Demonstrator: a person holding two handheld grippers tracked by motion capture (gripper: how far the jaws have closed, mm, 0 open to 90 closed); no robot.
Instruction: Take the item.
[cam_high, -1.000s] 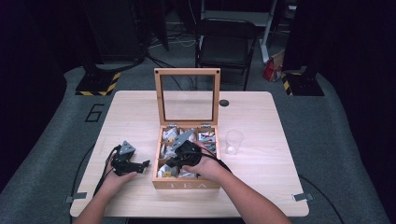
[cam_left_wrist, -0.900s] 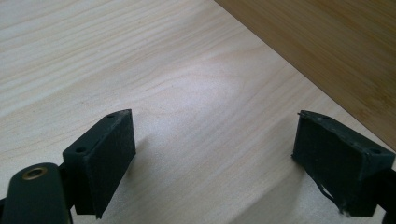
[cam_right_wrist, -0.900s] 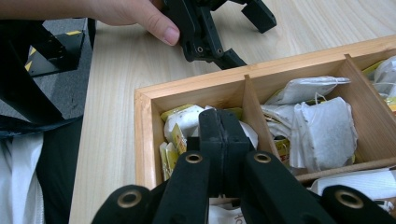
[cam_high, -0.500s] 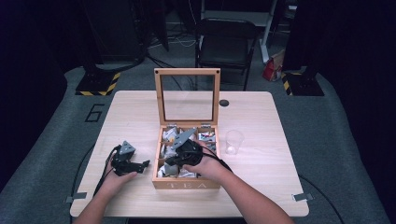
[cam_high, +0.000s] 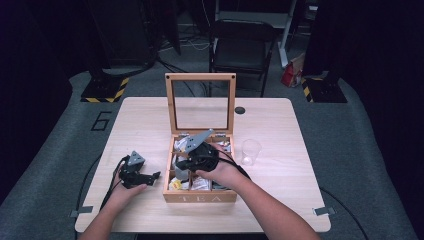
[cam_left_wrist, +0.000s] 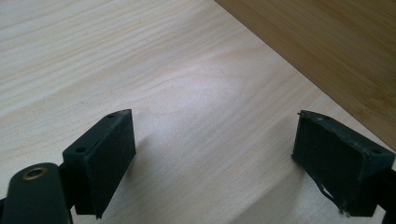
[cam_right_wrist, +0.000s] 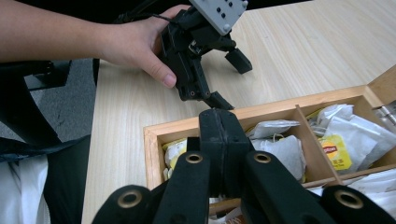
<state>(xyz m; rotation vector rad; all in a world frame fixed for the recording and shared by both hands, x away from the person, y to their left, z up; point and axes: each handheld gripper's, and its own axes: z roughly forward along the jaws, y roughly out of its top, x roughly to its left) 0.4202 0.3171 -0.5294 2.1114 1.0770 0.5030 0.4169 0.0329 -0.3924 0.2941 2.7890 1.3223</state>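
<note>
Rising a little since the earlier frame, the right tool (cam_high: 181, 172) hangs over the wooden tea box (cam_high: 200, 196) at lower centre of the high view, jaws pressed together with nothing visible between them. Paper tea bags (cam_right_wrist: 285, 148) lie in the compartments beneath. At lower left, the left tool (cam_high: 150, 176) rests on the counter (cam_high: 280, 125), jaws spread, just beside the box wall.

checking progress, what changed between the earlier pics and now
The right gripper has lifted slightly over the tea box, jaws pressed shut; whether a tea bag is pinched between them can't be told. The left gripper stayed open on the table beside the box, and the cup and open lid are unchanged.
</note>
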